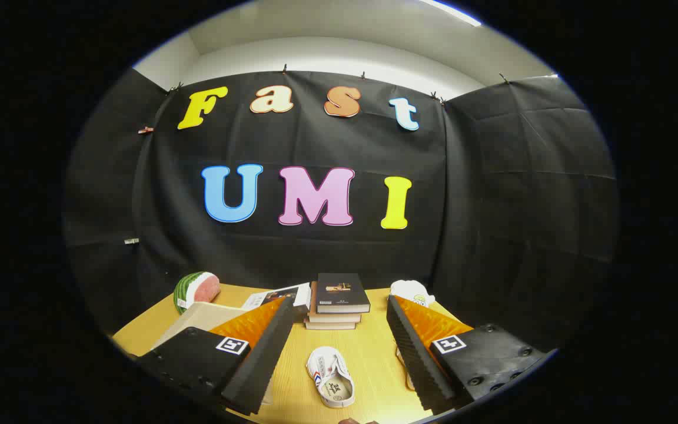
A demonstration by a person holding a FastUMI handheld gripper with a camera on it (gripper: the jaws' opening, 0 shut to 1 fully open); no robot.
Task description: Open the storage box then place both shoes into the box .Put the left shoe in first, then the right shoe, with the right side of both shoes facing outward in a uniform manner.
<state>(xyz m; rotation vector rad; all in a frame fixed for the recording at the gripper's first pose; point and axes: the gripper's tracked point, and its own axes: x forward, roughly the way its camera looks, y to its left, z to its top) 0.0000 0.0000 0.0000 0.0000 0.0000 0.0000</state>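
Jaws point(339, 347): you hold them spread wide with nothing between the pads; each is a black wedge with a ribbed inner face, orange behind it, and a square marker on the black block.
Shoe point(332, 377): a white canvas sneaker with a blue-and-red side stripe lies on the tabletop in the gap between your jaws, touching neither, its opening facing up.
Second shoe point(401, 360): only a pale sliver shows beside the right jaw, mostly hidden.
Storage box point(200, 318): a flat beige shape partly hidden behind the left jaw; I cannot tell whether this is the box.
Tabletop point(368, 353): light wood grain, smooth.
Books point(339, 301): a dark-covered stack beyond the jaws, toward the far edge.
Watermelon slice point(196, 290): rounded, green-striped, at the far left corner.
Pose: you look along the jaws, tilted down over the tabletop.
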